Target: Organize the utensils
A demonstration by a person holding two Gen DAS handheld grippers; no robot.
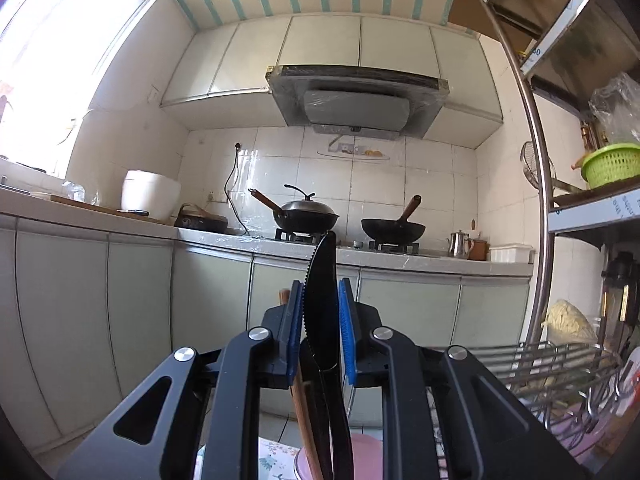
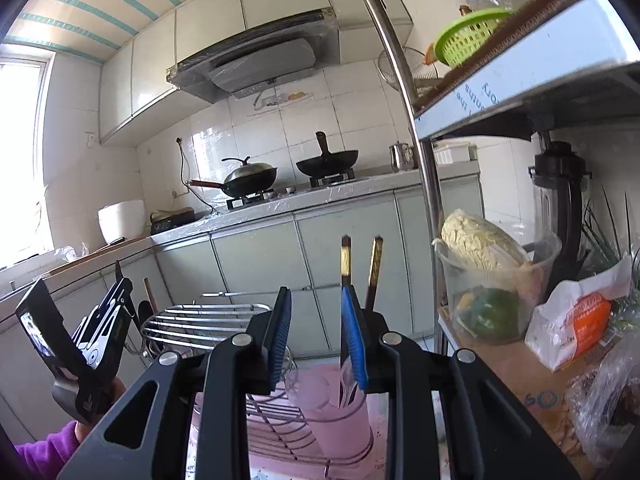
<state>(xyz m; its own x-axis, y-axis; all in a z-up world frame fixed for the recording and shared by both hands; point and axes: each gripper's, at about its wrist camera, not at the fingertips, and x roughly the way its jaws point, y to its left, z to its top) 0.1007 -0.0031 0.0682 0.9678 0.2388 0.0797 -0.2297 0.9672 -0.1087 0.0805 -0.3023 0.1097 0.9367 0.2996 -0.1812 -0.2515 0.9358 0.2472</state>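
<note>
Between the blue pads of the left gripper [image 1: 320,320] a black serrated knife [image 1: 322,300] is clamped, blade upward, probably to lower it handle-first into the pink holder [image 2: 332,412]. At right, the right gripper [image 2: 316,336] stands half open, holding nothing; two gold-tipped chopsticks [image 2: 346,260] already stand in the holder beside the wire rack [image 2: 200,320].

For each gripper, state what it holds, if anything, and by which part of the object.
The left gripper clamps a black serrated knife along its blade, tip upward. The right gripper holds nothing; the chopsticks stand in the pink holder beyond its open pads.
</note>
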